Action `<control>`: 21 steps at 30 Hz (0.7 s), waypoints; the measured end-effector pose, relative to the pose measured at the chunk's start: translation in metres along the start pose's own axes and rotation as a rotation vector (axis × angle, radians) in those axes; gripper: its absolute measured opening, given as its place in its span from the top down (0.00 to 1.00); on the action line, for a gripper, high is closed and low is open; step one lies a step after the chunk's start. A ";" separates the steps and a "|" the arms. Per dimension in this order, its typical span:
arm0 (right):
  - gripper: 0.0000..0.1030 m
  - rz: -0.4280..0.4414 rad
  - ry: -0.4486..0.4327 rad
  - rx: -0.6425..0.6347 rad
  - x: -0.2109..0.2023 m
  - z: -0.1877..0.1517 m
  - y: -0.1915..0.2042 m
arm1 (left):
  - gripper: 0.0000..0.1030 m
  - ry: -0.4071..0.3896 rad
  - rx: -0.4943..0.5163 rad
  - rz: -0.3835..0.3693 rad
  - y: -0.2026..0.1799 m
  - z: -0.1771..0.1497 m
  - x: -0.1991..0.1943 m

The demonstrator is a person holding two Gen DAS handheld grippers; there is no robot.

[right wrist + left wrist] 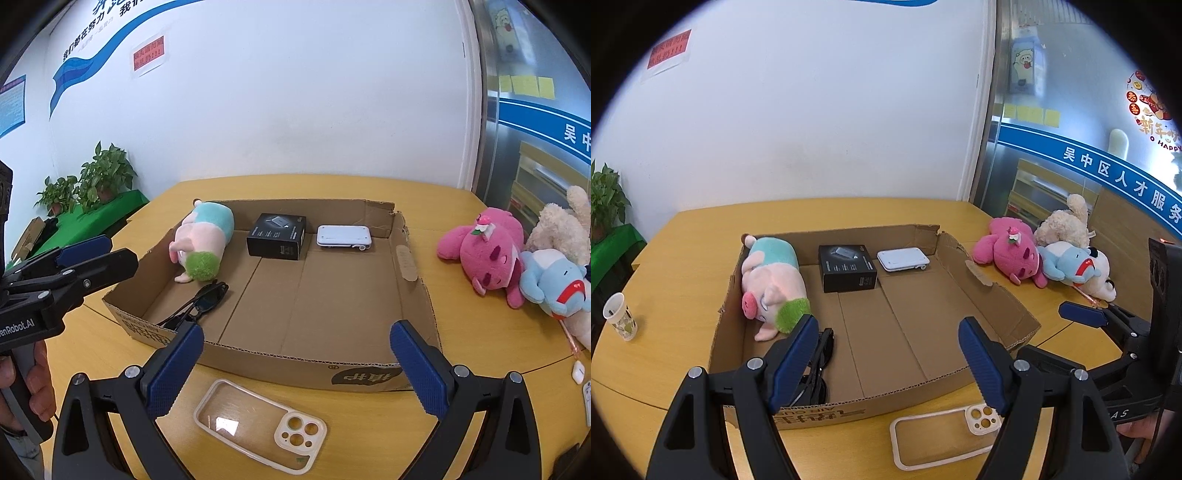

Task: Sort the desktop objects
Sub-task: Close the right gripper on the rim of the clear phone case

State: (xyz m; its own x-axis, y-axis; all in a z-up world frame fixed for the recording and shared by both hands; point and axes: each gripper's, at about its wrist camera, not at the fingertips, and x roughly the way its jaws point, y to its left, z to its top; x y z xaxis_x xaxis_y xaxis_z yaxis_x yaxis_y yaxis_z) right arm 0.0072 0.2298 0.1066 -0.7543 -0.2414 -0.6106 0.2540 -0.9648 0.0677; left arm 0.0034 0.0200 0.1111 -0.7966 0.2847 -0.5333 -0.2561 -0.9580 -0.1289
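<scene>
Two grippers are hanging wide with nothing in them: my left gripper [886, 354] at the bottom of its view and my right gripper [295, 365] at the bottom of its own. I am sitting between pick-ups, I think. The cardboard tray [280, 360] in the middle is holding a pig toy [203, 236], black box [277, 236], white box [343, 236] and sunglasses [203, 299]. The phone case [258, 424] is lying just below the tray, outside it. I am guessing it goes next, so my right fingers need to tip down over its rim.
</scene>
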 end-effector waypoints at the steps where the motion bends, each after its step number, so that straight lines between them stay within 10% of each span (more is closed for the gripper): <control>1: 0.01 0.005 0.004 0.002 0.000 -0.002 -0.001 | 0.24 0.013 -0.004 -0.008 0.000 -0.003 0.003; 8: 0.02 0.048 0.155 0.049 0.016 -0.059 -0.039 | 0.24 0.162 -0.006 -0.095 0.000 -0.049 0.024; 21: 0.36 0.197 0.342 0.150 0.056 -0.123 -0.039 | 0.27 0.445 -0.037 -0.204 -0.011 -0.117 0.096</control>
State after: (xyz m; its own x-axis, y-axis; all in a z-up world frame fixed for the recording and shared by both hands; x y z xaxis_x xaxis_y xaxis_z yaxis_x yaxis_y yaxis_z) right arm 0.0293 0.2665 -0.0272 -0.4492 -0.3991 -0.7993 0.2631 -0.9141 0.3086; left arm -0.0062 0.0536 -0.0365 -0.4188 0.4326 -0.7984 -0.3569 -0.8869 -0.2934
